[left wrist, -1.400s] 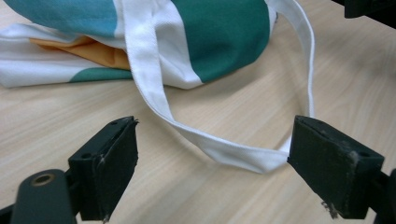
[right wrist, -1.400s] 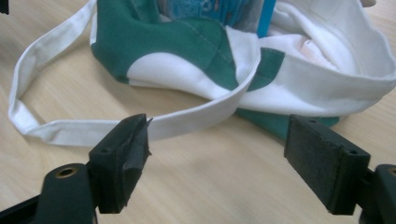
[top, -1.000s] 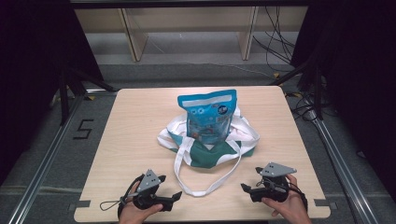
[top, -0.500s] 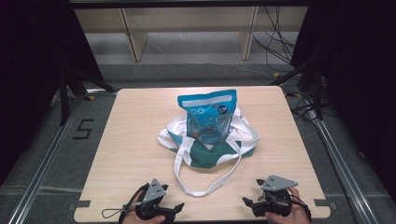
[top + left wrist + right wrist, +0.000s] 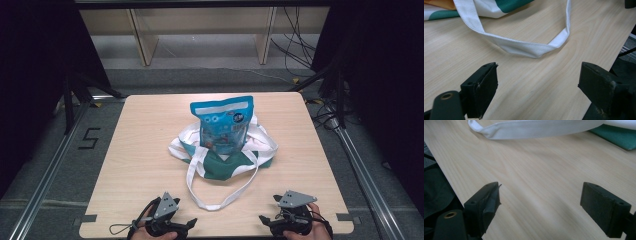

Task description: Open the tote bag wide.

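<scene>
Tote bag [image 5: 220, 160] lies beyond both gaping claws

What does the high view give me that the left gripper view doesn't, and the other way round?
High view alone: the blue snack pouch standing on the green-and-white tote bag, plus the left gripper and right gripper at the near edge of the table, apart from the bag. Left gripper view alone: its own black fingers spread wide, nothing between them, and the fold in the strap's nearest bend. Both share: the white strap loop lying flat on the wood, and a corner of the bag.
</scene>
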`<state>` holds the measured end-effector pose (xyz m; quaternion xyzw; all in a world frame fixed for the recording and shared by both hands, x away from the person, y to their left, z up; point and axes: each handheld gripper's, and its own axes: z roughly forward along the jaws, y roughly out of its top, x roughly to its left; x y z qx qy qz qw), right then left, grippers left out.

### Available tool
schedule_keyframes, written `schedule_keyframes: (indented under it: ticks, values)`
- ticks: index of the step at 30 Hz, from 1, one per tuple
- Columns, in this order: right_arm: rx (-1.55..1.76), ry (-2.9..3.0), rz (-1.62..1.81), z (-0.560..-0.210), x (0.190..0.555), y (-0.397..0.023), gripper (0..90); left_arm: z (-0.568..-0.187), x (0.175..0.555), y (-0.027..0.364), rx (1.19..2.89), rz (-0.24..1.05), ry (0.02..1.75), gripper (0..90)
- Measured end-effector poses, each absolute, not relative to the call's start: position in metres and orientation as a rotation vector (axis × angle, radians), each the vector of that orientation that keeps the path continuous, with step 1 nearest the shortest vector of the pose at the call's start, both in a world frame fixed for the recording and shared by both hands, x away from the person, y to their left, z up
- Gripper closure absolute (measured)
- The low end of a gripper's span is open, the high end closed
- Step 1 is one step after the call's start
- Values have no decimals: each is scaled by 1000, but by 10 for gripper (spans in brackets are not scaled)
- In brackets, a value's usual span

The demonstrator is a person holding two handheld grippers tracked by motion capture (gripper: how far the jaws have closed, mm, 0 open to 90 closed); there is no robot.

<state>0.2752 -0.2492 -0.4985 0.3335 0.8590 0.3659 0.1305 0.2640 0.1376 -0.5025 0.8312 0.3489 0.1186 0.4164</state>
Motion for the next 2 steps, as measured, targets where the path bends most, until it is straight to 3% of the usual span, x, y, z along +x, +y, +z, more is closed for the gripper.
schedule_keyframes:
  ticks: [2]
  values:
    - [966,2487,1062,-498,276,-250,170,-503,264,138,2081,304,887,150]
